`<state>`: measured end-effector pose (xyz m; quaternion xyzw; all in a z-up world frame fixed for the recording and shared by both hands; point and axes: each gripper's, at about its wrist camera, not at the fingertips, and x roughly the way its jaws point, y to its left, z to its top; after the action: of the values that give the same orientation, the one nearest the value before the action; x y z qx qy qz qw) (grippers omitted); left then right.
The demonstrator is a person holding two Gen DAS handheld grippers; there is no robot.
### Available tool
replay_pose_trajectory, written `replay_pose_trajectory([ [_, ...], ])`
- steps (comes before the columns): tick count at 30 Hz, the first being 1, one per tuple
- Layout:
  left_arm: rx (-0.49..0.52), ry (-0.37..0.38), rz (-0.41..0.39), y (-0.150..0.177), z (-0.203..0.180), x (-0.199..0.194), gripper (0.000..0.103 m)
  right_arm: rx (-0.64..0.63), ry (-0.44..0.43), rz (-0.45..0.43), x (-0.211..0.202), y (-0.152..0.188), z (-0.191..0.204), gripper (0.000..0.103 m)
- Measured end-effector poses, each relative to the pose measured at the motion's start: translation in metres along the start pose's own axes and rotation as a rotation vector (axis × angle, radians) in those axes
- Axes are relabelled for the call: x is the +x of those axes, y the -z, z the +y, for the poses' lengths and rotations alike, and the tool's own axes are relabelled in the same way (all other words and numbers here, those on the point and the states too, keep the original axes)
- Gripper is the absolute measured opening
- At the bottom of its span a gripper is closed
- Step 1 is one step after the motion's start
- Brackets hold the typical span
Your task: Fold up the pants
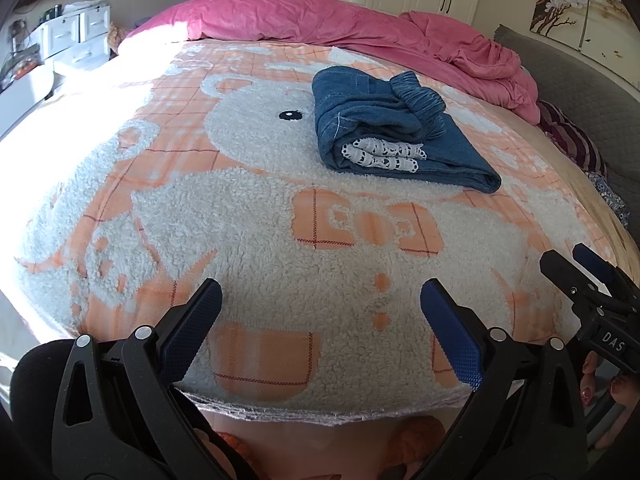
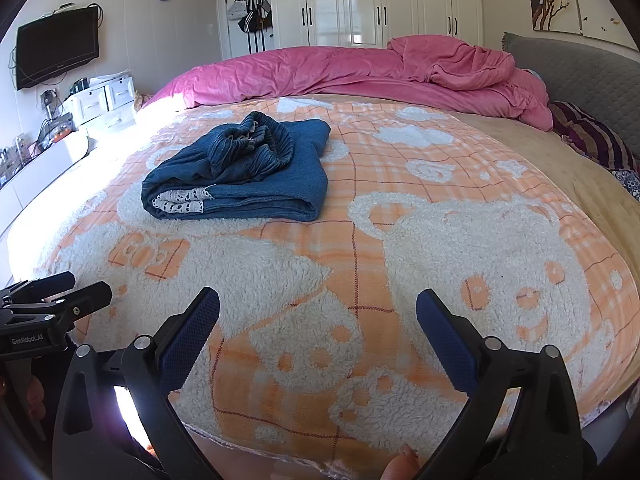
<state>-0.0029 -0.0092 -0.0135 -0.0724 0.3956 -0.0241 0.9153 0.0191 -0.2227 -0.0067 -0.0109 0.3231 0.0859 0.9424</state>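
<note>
The blue denim pants [image 1: 384, 128] lie folded into a compact bundle on the orange and white fleece blanket [image 1: 256, 216], with a white lace hem showing at the near edge. They also show in the right wrist view [image 2: 244, 176], left of centre. My left gripper [image 1: 320, 300] is open and empty, low over the near edge of the blanket, well short of the pants. My right gripper [image 2: 318, 308] is open and empty, also near the bed's front edge. The right gripper appears at the right edge of the left wrist view [image 1: 580, 268].
A rumpled pink duvet [image 2: 360, 72] lies across the far side of the bed. A grey headboard [image 2: 580, 68] and striped cloth [image 2: 592, 136] are at right. White drawers [image 2: 104, 100], a wall TV [image 2: 56, 48] and wardrobes [image 2: 380, 0] stand beyond.
</note>
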Motion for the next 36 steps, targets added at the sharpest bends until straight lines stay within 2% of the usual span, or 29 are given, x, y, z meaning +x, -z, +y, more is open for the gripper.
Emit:
replay_pose_trajectory([
  [36,0.004,-0.009,0.006,0.0011,0.0002,0.0028,0.093,0.003,0.008,0.001,0.0006,0.0006,-0.0001,0.098],
])
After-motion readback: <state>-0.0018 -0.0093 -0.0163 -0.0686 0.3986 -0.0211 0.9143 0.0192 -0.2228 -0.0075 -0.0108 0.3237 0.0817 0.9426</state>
